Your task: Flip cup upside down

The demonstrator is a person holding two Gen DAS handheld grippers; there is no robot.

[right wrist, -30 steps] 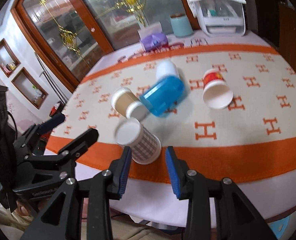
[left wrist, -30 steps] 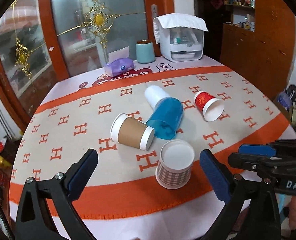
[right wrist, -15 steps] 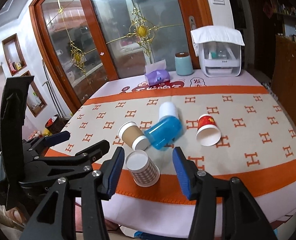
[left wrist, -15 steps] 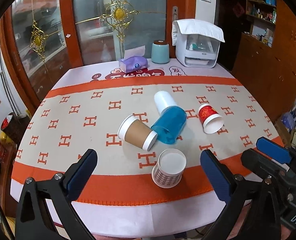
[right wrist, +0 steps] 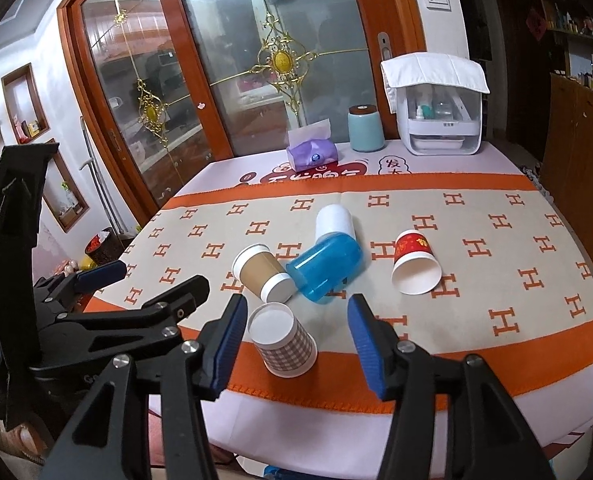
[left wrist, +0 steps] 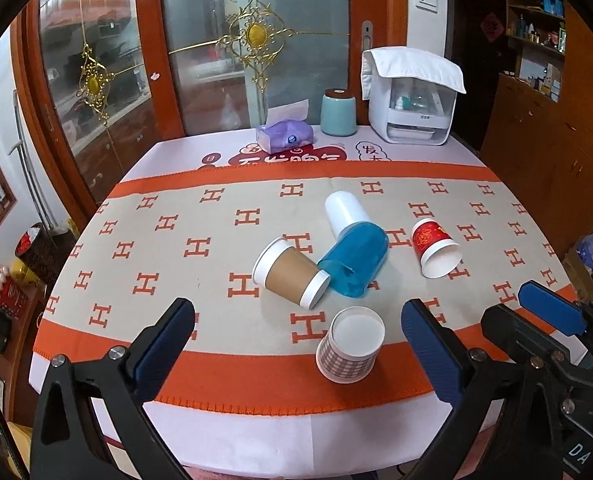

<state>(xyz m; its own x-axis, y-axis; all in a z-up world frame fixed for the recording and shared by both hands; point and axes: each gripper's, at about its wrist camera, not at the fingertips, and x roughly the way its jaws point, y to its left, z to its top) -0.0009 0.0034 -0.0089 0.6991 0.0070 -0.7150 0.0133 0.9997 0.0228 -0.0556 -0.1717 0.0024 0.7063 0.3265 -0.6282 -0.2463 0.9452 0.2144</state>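
A checked paper cup [left wrist: 350, 345] is seen standing upside down on the orange border of the table [left wrist: 256, 424] at 6 o'clock, framed by the wide-open, empty left tongs [left wrist: 296, 344] and right tongs [right wrist: 294, 344].

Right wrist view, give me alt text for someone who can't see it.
An open right hand-held gripper hangs over a plaid paper cup standing upside down on an orange-bordered tablecloth. Beyond it lie a brown cup, blue cup, white cup and red cup, all on their sides.
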